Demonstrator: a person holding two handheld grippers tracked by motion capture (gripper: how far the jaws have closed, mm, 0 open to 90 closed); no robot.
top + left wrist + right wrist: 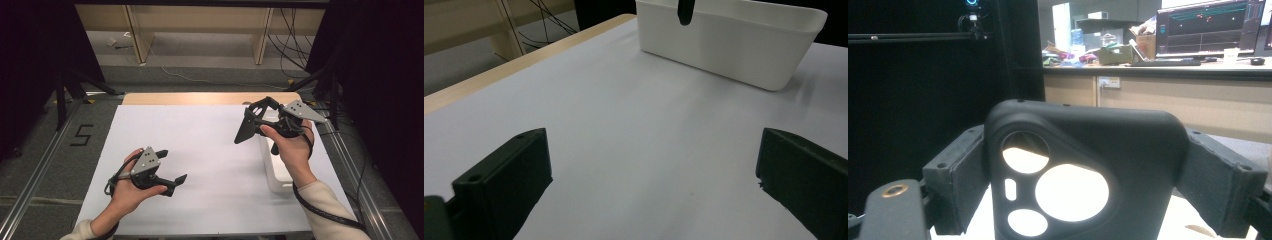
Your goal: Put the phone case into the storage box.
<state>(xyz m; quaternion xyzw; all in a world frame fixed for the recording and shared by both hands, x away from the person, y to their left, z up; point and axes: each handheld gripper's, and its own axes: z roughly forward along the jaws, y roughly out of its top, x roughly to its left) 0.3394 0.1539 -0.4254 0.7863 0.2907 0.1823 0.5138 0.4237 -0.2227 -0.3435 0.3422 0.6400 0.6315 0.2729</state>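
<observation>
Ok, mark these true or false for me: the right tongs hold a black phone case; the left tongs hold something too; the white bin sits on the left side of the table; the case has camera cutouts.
1. The right tongs hold a black phone case: true, it sits between both jaws.
2. The left tongs hold something: false, they are open, with bare table between them.
3. The white bin sits on the table's left side: false, it is at the right edge, under the right hand.
4. The case has camera cutouts: true, several round openings show.
</observation>
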